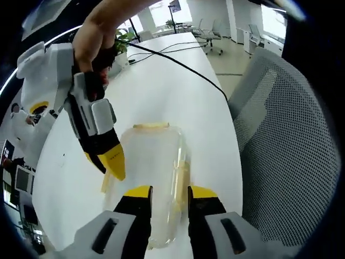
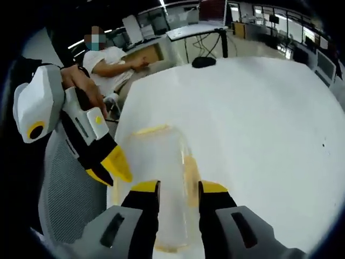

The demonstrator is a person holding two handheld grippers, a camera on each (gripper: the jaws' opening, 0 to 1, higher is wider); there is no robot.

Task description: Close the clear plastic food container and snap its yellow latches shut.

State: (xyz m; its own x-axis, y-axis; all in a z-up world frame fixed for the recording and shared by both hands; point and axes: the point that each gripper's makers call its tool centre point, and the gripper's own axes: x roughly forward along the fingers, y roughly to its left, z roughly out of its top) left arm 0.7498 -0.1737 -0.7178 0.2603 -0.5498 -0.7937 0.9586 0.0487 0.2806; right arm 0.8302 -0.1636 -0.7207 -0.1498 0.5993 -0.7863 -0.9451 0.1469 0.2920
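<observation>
A clear plastic food container [image 1: 153, 156] lies on the white table [image 1: 167, 91] with its lid on top. Yellow latches show at its far end [image 1: 151, 127] and along one side [image 1: 183, 172]. My left gripper [image 1: 170, 194] hovers over the near end, jaws apart, the lid showing between them. The right gripper [image 1: 108, 164], held by a hand, points its yellow tips at the container's other long side. In the right gripper view the container [image 2: 159, 156] sits under my right gripper [image 2: 179, 189], jaws apart, and the left gripper [image 2: 110, 170] comes in beside it.
A grey mesh chair [image 1: 291, 151] stands close to the table edge. A black cable [image 1: 178, 62] runs across the far table top, near a potted plant [image 1: 121, 43]. A seated person in a white shirt [image 2: 113, 62] and a dark object [image 2: 204, 62] are farther off.
</observation>
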